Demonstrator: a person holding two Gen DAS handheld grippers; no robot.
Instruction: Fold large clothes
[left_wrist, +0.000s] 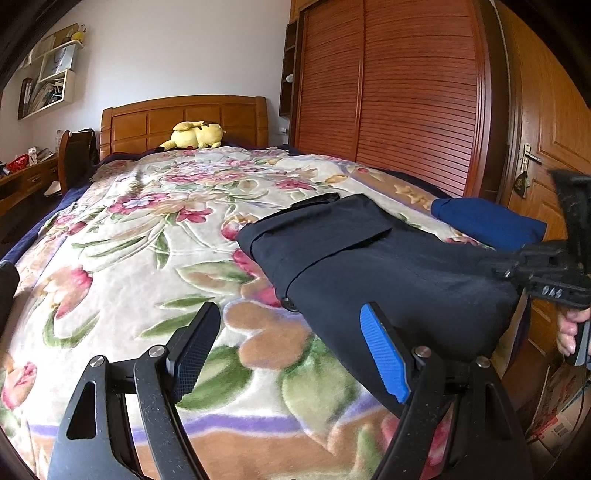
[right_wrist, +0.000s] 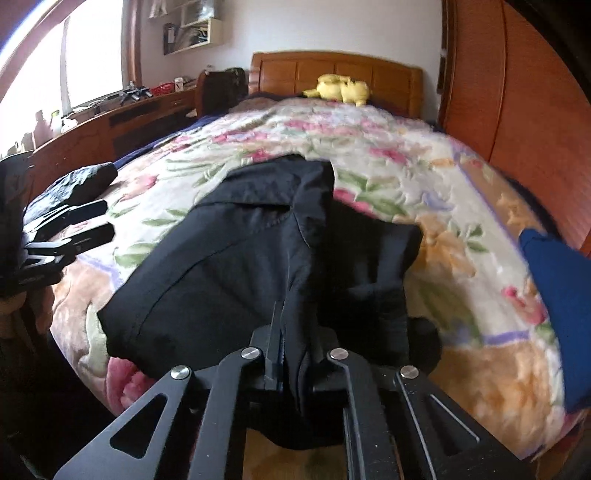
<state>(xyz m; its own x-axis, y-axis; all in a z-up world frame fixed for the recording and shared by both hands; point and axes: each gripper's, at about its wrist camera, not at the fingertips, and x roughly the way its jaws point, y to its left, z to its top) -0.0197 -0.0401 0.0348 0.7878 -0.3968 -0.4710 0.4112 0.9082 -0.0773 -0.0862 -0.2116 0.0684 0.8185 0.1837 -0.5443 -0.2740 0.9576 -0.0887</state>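
Observation:
A dark navy garment (left_wrist: 351, 251) lies partly folded on the floral blanket (left_wrist: 147, 229), near the bed's front right corner. My left gripper (left_wrist: 291, 325) hovers open just before its near left edge, blue pad (left_wrist: 384, 354) over the cloth, nothing between the fingers. In the right wrist view the garment (right_wrist: 240, 258) spreads ahead and my right gripper (right_wrist: 291, 332) is shut on a bunched fold of its near edge. The left wrist view shows that right gripper (left_wrist: 498, 266) pinching the cloth at the far right. The left gripper (right_wrist: 105, 220) appears open at the left.
A folded blue cloth (left_wrist: 487, 221) rests by the bed's right edge, near the garment. A yellow plush toy (left_wrist: 195, 134) lies at the headboard. Another dark bundle (right_wrist: 81, 181) sits at the left bed edge. A wooden wardrobe (left_wrist: 388, 92) and door (left_wrist: 546, 147) stand right, a desk (right_wrist: 110, 118) left.

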